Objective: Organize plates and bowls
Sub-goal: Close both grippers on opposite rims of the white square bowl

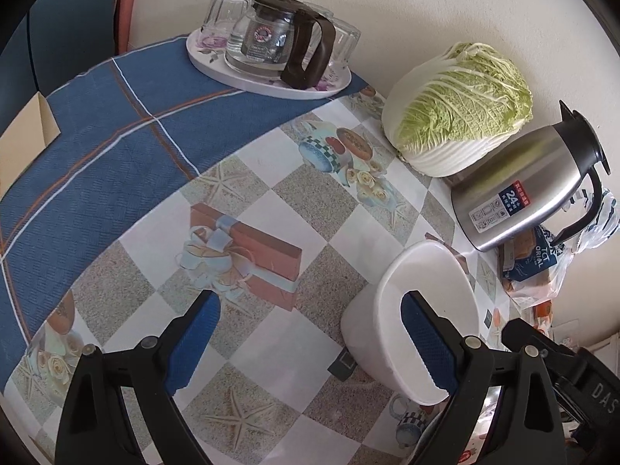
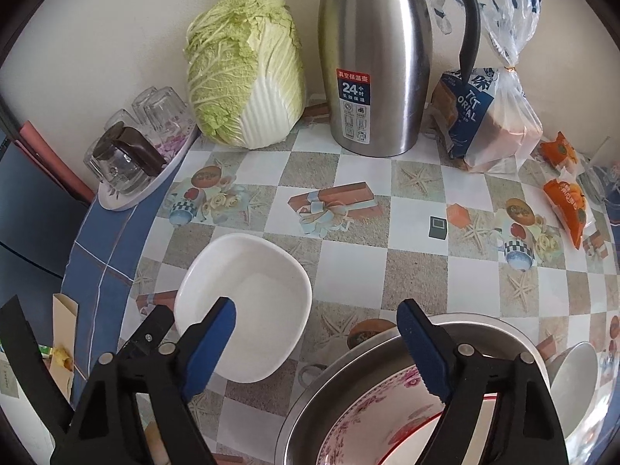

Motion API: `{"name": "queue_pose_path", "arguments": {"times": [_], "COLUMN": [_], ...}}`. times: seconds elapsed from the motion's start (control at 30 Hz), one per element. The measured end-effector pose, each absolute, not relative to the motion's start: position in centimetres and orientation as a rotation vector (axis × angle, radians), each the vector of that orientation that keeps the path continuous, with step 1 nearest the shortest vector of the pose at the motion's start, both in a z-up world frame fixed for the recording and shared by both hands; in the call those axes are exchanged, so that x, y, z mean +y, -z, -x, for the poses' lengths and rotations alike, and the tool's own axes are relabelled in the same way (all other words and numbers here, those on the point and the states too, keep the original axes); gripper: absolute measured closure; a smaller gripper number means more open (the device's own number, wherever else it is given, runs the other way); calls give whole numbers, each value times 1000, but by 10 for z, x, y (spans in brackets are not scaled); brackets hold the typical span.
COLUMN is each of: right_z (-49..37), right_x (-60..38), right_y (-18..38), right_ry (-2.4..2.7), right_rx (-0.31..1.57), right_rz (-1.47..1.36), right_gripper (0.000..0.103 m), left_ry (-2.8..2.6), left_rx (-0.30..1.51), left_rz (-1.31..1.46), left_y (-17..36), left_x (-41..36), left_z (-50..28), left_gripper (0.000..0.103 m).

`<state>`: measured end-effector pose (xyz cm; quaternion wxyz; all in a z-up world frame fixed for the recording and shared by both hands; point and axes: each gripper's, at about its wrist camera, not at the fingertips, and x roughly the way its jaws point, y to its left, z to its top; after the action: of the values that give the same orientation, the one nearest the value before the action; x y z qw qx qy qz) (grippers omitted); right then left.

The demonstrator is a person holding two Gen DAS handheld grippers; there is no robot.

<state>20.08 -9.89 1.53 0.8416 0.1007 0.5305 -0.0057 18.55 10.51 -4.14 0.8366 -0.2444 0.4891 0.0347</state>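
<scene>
- Hovering over the table (image 2: pixel 410 271), the right gripper (image 2: pixel 316 343) has its jaws apart and empty.
- Its left pad overlaps the white square bowl (image 2: pixel 248 294); its right pad hangs over a steel basin (image 2: pixel 372 352) holding a pink floral plate (image 2: pixel 372 426).
- Left gripper (image 1: pixel 310 343) jaws stand apart too, nothing clamped; the white square bowl (image 1: pixel 426 310) sits just beside its right pad.
- A cabbage (image 2: pixel 244 69), steel thermos (image 2: pixel 376 58) and bagged bread (image 2: pixel 492 116) line the wall.
</scene>
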Motion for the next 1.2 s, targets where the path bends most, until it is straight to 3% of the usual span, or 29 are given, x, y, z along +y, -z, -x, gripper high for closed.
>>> {"name": "queue_pose_path", "arguments": {"times": [0.07, 0.4, 0.6, 0.73, 0.9, 1.07, 1.2], "right_z": [-203, -212, -218, -220, -221, -222, -221], "right_x": [-95, -83, -89, -91, -86, -85, -84], "right_y": [-13, -3, 13, 23, 28, 33, 39], "right_ry": [12, -11, 8, 1, -18, -14, -15], "right_rx": [1124, 1123, 1166, 1183, 1187, 1195, 1208], "right_rz": [-192, -144, -176, -200, -197, -201, -211], "right_gripper": [26, 29, 57, 68, 83, 85, 85], "left_ry": [-66, -50, -39, -14, 19, 40, 75], "left_rx": [1054, 1069, 1082, 1099, 1115, 1134, 1147], "left_rz": [514, 536, 537, 541, 565, 563, 592], "left_y": [44, 51, 55, 61, 67, 73, 80], "left_x": [103, 106, 101, 96, 91, 83, 77], "left_z": [-189, -196, -200, -204, -207, -210, -211], "left_gripper": [8, 9, 10, 32, 47, 53, 71]}}
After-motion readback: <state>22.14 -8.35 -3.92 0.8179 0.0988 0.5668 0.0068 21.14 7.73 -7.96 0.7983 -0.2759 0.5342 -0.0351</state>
